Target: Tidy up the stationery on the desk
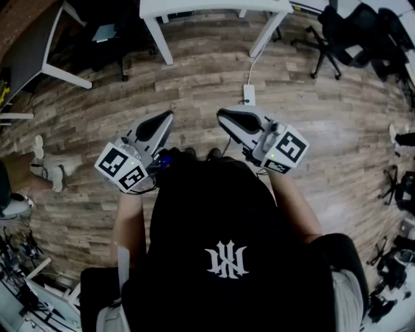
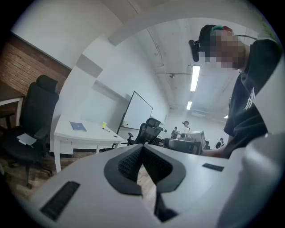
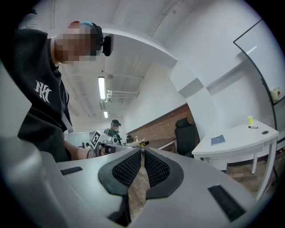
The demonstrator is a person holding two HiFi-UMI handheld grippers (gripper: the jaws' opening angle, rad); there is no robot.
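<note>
I hold both grippers up in front of my chest, above a wooden floor. In the head view the left gripper (image 1: 168,117) and the right gripper (image 1: 222,114) point forward side by side. The left gripper (image 2: 141,149) has its pads together at the tips, with nothing between them. The right gripper (image 3: 143,152) is also shut and empty. A white desk (image 2: 67,133) stands some way off and carries a blue notebook (image 2: 78,127) and a small yellow item (image 2: 104,125). In the right gripper view the desk (image 3: 236,144) shows the notebook (image 3: 217,140), a yellow item (image 3: 250,120) and a pen (image 3: 253,127).
A white table (image 1: 214,8) stands ahead, with a white power strip (image 1: 249,94) and its cable on the floor. Black office chairs (image 1: 337,39) are at the back right; another chair (image 2: 33,120) stands by a brick wall. Someone's feet (image 1: 45,172) are at the left.
</note>
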